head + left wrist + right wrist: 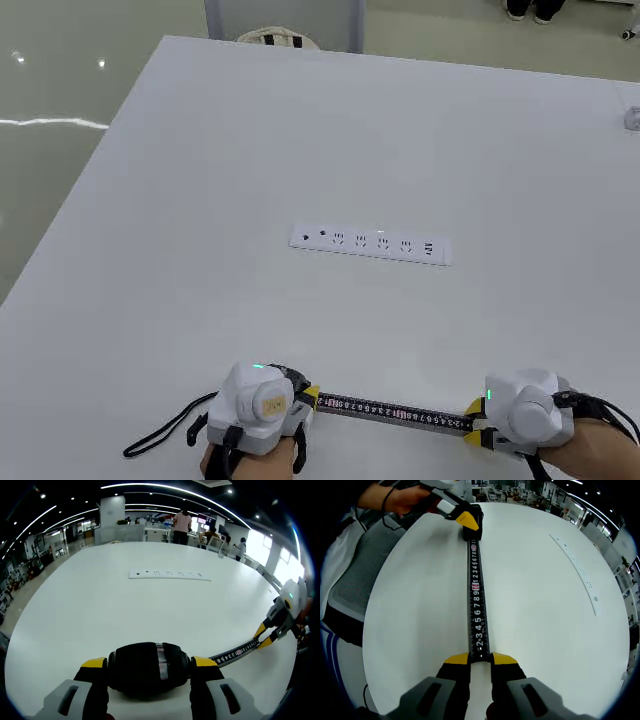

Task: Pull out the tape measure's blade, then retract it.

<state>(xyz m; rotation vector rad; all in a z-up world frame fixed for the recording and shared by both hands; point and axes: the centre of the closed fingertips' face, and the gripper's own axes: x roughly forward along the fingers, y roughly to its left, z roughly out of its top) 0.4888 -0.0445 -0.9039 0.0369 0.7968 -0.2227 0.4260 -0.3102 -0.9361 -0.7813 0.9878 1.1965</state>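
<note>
Three cameras, one white worktop [200, 200].
The head view looks down at the near edge. The left gripper view sits just behind the round black tape measure case [148, 667], facing the long white power strip [169, 574]. The right gripper view looks along the black numbered blade [476, 600] to the left gripper [469, 522]. All share the blade.

Tape measure case [148, 667]: black, rounded, grey band across the middle, on the white worktop [300, 150] near its 6 o'clock edge, pinched between the left claw [149, 661] tips. Blade [476, 605]: black with white numerals and one red mark, pulled out flat and straight, running from the case toward 3 o'clock. Its end is clamped in the right claw [480, 658].
</note>
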